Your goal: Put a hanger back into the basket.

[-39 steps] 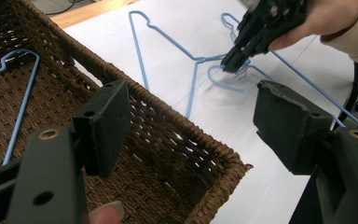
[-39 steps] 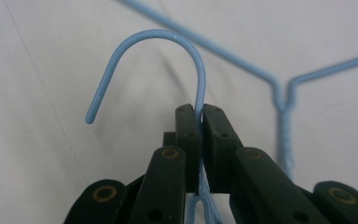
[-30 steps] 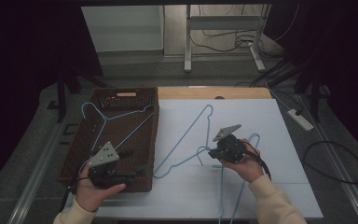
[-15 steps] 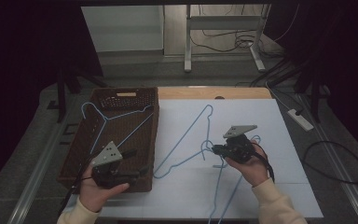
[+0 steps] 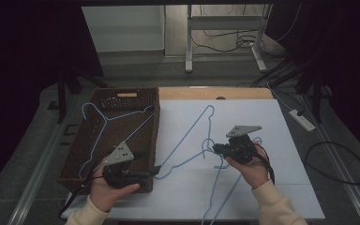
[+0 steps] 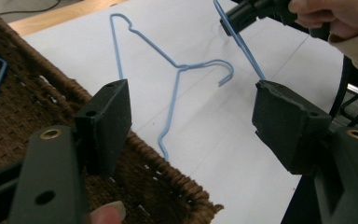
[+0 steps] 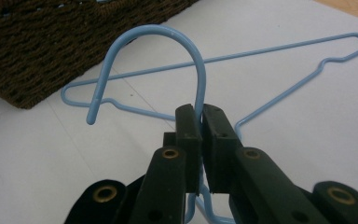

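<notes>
Dark brown wicker forms the basket (image 5: 98, 159) at the table's left, and a blue wire hanger (image 5: 104, 121) lies inside it. The left gripper (image 5: 155, 170) hovers at the basket's near right corner, its jaws spread with nothing between them. A second blue hanger (image 5: 187, 133) lies flat on the white tabletop (image 5: 281, 131) between the grippers. Right of it, the right gripper (image 7: 200, 122) is pinched shut on the neck of a third hanger (image 7: 135, 39), whose hook arches just beyond the pads.
</notes>
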`<state>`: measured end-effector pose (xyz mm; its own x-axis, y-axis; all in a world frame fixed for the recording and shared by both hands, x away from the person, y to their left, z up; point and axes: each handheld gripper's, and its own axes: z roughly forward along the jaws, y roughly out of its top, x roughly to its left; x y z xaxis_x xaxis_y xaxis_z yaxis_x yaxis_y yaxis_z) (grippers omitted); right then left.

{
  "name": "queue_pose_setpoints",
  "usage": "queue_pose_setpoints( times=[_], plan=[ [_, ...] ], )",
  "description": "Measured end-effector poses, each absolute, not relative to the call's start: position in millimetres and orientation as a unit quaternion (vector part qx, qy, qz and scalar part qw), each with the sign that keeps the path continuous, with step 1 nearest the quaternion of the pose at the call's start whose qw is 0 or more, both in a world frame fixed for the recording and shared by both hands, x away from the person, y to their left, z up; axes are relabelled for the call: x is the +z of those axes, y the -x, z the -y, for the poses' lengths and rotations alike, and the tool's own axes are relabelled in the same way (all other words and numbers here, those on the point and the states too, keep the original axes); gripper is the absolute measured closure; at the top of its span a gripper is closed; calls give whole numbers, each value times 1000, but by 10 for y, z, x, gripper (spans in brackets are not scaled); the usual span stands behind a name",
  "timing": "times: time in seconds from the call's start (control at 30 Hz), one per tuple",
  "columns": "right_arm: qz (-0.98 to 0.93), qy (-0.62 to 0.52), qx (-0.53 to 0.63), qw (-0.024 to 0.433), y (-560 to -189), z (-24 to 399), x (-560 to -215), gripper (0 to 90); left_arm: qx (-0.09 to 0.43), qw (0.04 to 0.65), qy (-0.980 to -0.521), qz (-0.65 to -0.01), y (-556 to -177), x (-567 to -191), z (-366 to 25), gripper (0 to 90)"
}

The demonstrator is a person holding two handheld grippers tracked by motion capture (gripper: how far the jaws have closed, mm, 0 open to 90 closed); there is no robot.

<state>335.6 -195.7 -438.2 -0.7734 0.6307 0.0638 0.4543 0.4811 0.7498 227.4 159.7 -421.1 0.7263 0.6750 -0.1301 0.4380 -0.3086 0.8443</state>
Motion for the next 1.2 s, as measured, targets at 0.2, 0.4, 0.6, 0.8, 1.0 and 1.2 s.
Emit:
queue_pose_setpoints(
  times=[0.2, 0.4, 0.6, 0.8, 1.0, 1.2],
  plan=[
    [-842, -330, 412, 111, -3349, 1976, -4358, 858, 117, 464, -809, -341, -2291, -4268, -1431, 291],
    [-831, -340, 423, 120, -3329, 1988, -4333, 858, 99, 462, -815, -335, -2303, -4319, -1287, 295],
    [-826, -348, 426, 121, -3322, 1985, -4328, 859, 91, 456, -822, -329, -2328, -4336, -1151, 297],
    [-824, -349, 428, 125, -3313, 1985, -4324, 859, 83, 451, -825, -330, -2367, -4384, -1052, 300],
    [-822, -352, 429, 125, -3313, 1983, -4329, 858, 70, 447, -831, -325, -2400, -4422, -936, 301],
    [-821, -353, 431, 124, -3311, 1977, -4336, 858, 53, 442, -833, -329, -2457, -4504, -837, 304]
  ],
)
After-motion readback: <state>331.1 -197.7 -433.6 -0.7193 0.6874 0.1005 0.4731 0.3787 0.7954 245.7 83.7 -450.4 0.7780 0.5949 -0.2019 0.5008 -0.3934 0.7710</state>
